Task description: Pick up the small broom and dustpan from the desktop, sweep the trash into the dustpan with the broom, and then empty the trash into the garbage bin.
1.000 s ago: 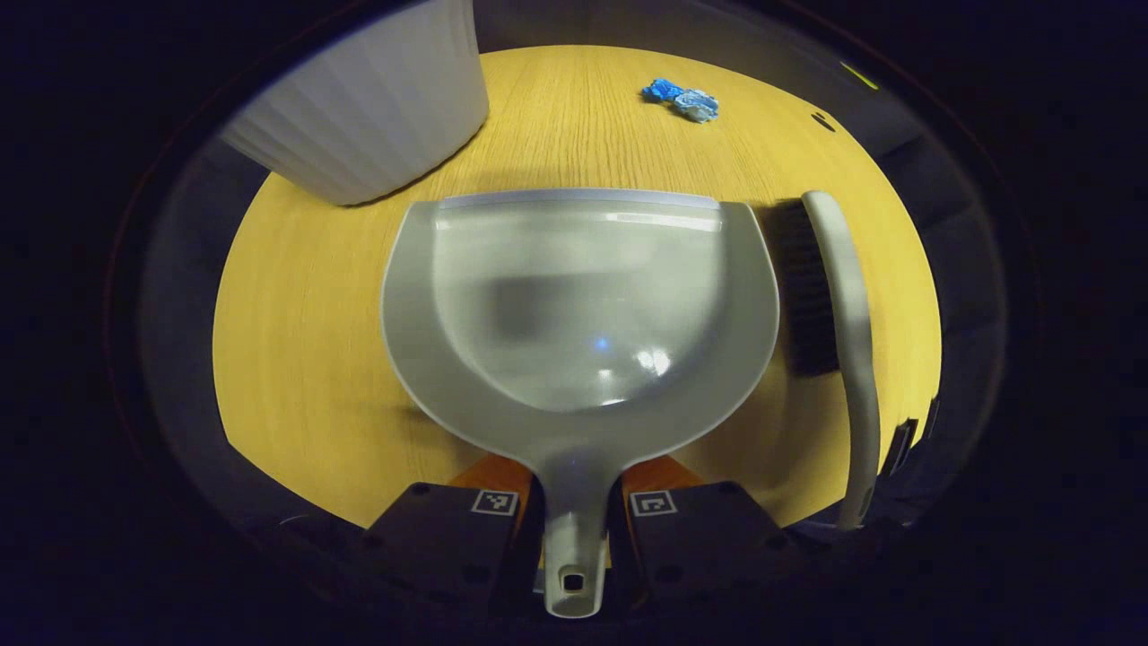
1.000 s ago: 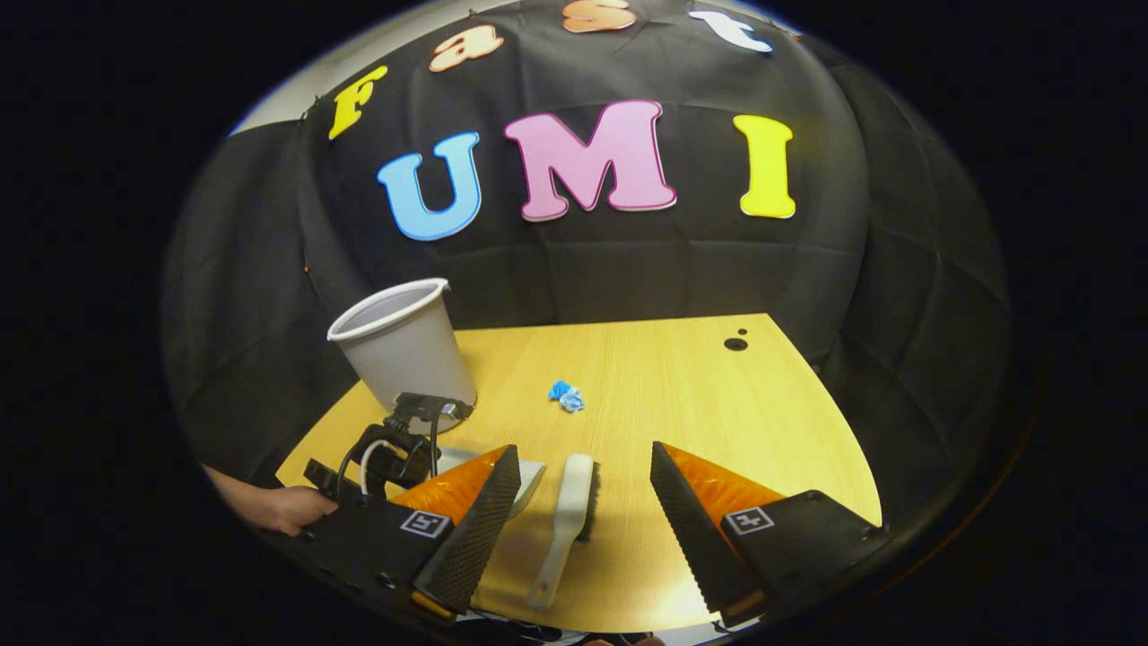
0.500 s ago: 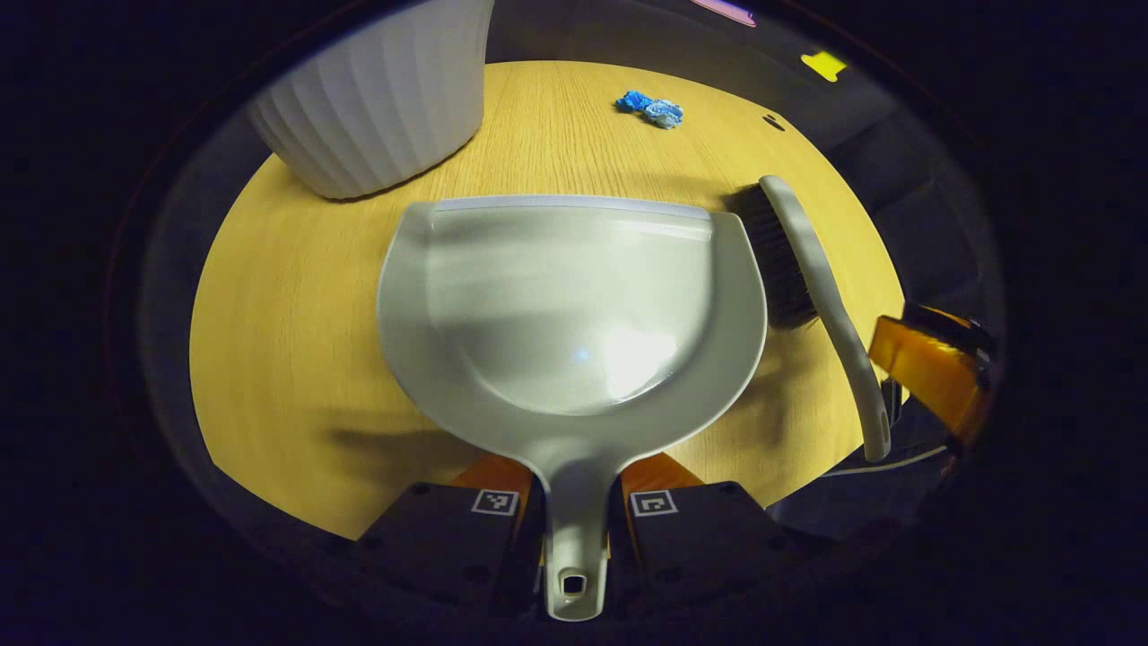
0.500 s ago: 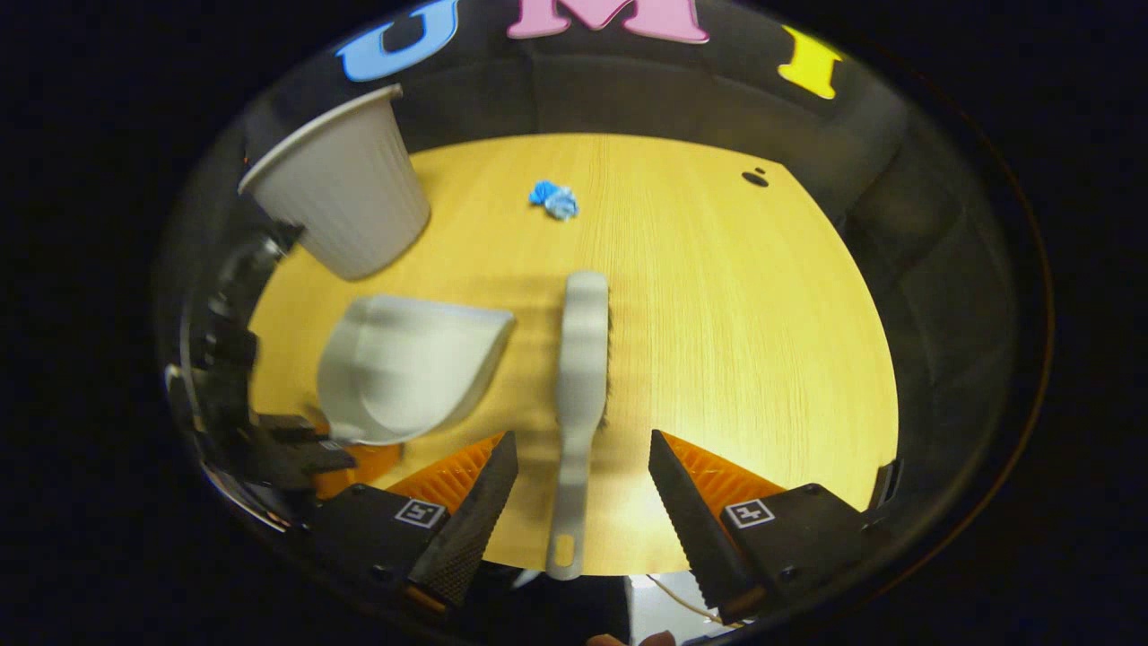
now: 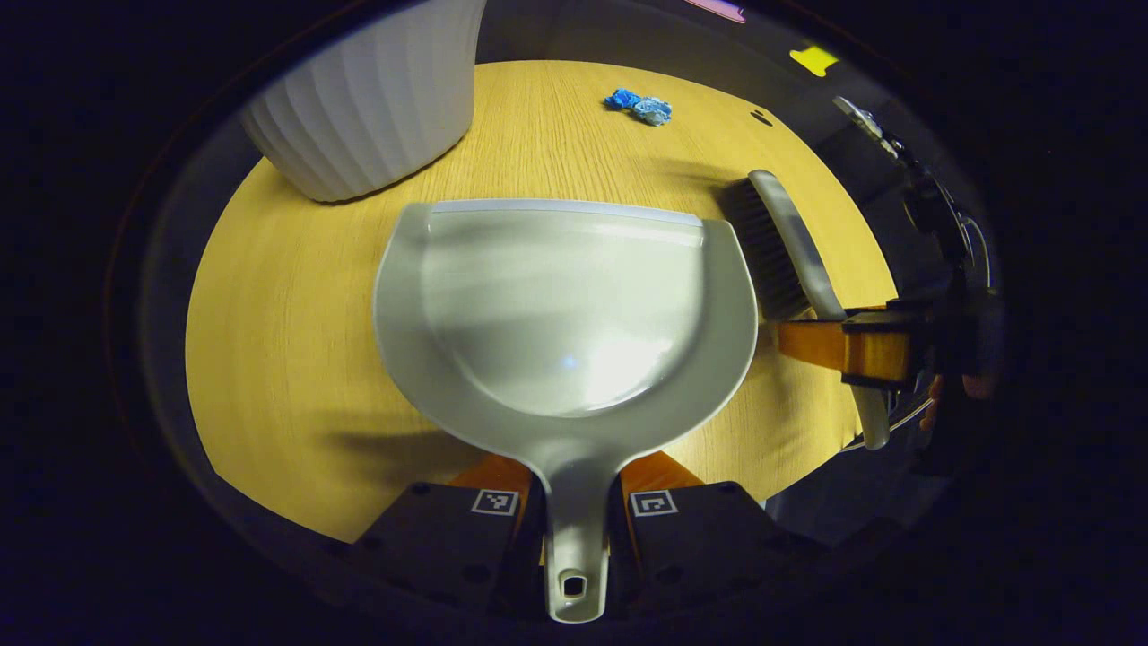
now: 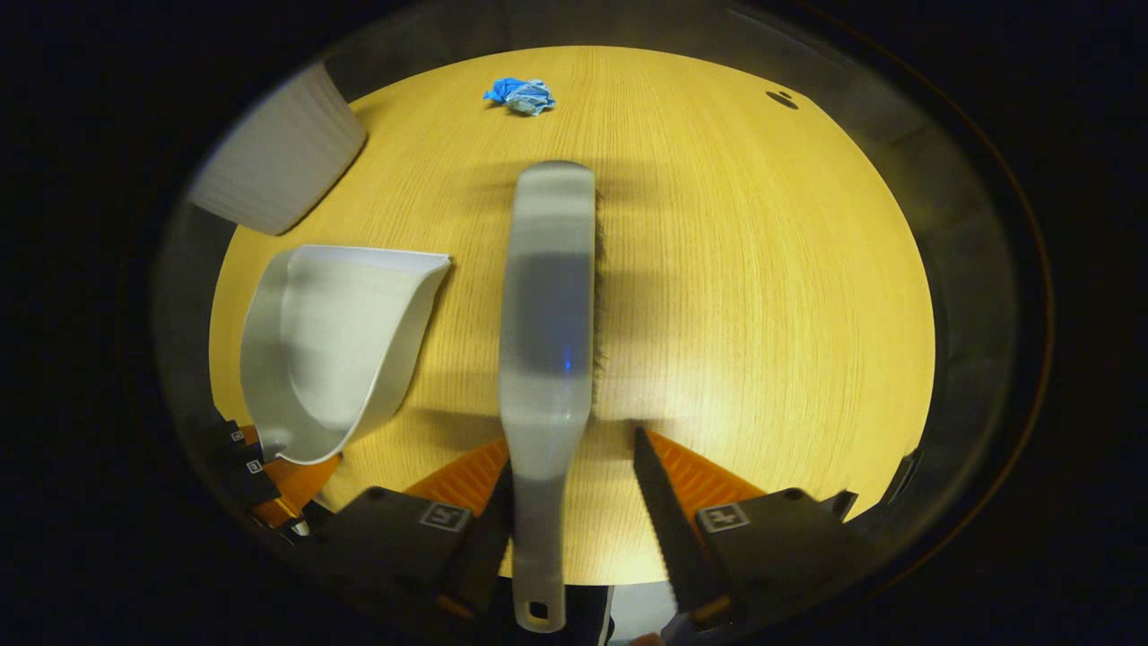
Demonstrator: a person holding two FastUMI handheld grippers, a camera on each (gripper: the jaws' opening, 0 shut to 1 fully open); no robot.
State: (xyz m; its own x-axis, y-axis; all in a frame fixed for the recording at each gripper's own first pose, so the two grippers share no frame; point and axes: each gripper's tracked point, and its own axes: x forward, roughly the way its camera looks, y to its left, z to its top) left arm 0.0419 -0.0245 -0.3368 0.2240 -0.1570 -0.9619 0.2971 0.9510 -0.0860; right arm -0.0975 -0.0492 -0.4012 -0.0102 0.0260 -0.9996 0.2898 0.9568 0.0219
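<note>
While your left gripper (image 5: pixel 574 529) is clamped on the dustpan (image 5: pixel 565 309) handle, your right gripper (image 6: pixel 574 502) straddles the broom (image 6: pixel 549 296) handle with jaws still apart, one finger touching, the other clear. Broom lies on the desktop (image 6: pixel 762 269), long axis straight ahead between the fingers, pointing toward the blue trash (image 6: pixel 520 94). Close squarely.

R gripper (image 6: pixel 574 502) dropped low, jaws now astride broom (image 6: pixel 549 296) handle, not closed.
</note>
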